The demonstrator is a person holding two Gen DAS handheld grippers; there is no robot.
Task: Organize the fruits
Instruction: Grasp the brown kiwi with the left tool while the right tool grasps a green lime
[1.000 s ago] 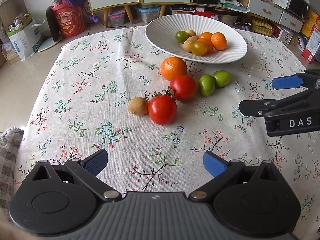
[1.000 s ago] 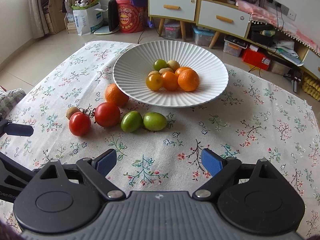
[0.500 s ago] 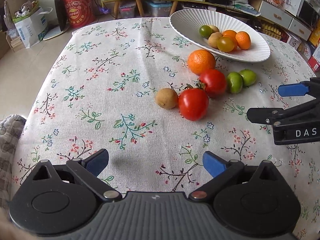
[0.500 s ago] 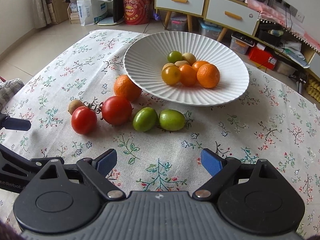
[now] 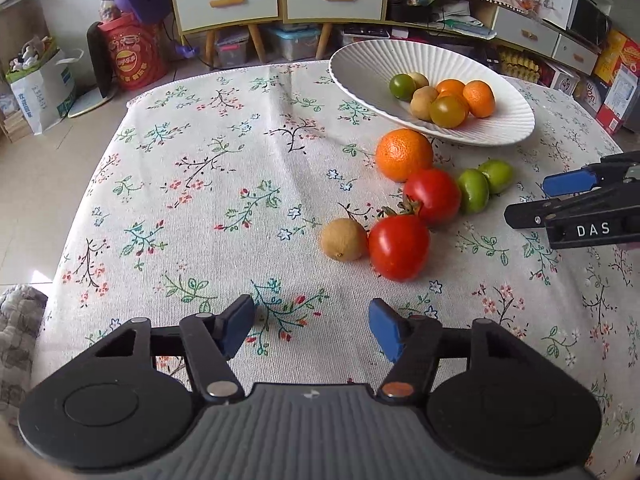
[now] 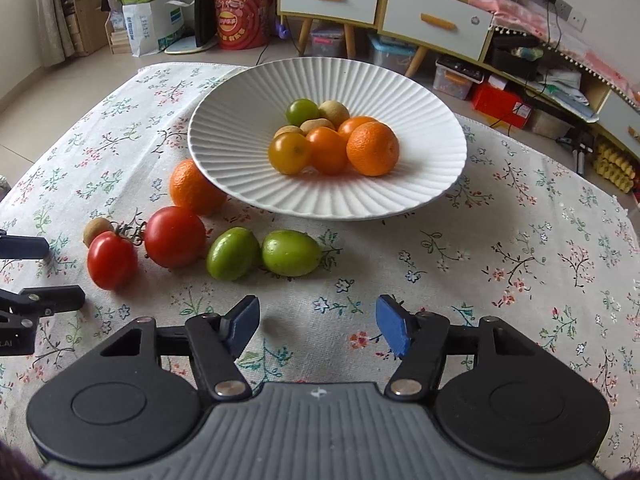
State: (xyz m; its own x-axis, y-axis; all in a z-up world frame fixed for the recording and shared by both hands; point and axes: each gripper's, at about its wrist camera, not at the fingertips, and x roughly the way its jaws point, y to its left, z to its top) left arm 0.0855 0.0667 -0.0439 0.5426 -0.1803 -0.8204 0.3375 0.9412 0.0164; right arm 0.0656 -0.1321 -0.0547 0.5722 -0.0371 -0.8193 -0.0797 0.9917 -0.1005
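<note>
A white ribbed plate [image 6: 420, 184] [image 5: 360, 68] holds several small fruits, orange, green and tan. On the floral cloth beside it lie an orange [image 5: 404, 155] [image 6: 192, 188], two red tomatoes [image 5: 399, 247] [image 5: 433, 196], a tan round fruit [image 5: 343, 239] and two green fruits [image 6: 233, 253] [image 6: 291, 252]. My left gripper [image 5: 312, 326] is open and empty, a little short of the tan fruit and near tomato. My right gripper [image 6: 318, 322] is open and empty, just short of the two green fruits; it also shows at the right in the left wrist view [image 5: 576, 200].
The table's edges fall away at the left and far side. Beyond stand low cabinets with drawers [image 6: 384, 12], a red drum [image 5: 136, 54], bags and boxes on the floor. A grey cushion [image 5: 16, 328] lies at the near left.
Both grippers have moved closer to the loose fruit. The left view has swung so the fruit sits more to the right. No fruit has moved.
</note>
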